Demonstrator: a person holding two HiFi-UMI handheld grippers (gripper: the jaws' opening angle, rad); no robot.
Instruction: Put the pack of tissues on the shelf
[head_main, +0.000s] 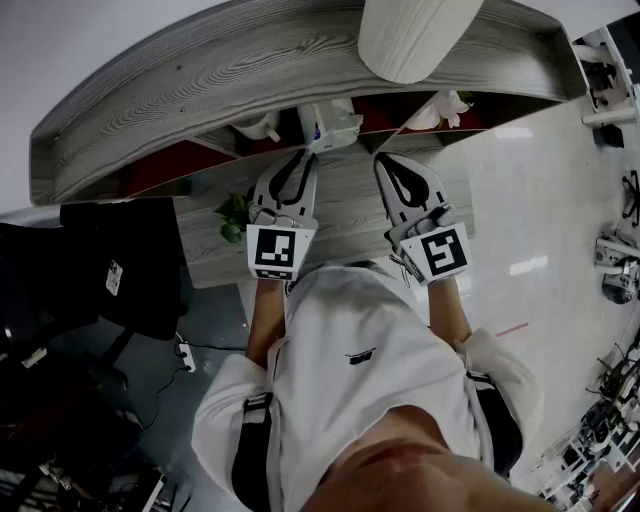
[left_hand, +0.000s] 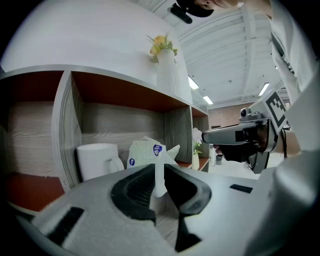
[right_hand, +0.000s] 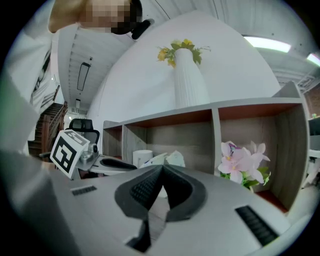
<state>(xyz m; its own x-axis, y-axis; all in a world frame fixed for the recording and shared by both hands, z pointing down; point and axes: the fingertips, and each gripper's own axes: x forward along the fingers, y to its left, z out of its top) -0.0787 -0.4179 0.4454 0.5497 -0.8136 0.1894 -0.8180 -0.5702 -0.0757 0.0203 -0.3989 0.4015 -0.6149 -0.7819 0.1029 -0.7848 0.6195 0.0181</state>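
Grey-wood shelf (head_main: 190, 115) with red-floored compartments runs across in front of me, a white vase (head_main: 410, 35) on top. The pack (left_hand: 145, 152) sits in the middle compartment, just right of a white mug (left_hand: 97, 160). It stands on end, its long axis roughly upright, and a crumpled top corner pokes to the right. My left tongs (left_hand: 159, 167) are nearly closed, pinching a thin white flap at the pack's near edge. My own jaws hide its base, so I cannot tell if it rests on the floor. My right tongs (right_hand: 161, 171) are closed on nothing, held near the compartment with pink flowers (right_hand: 242, 160).
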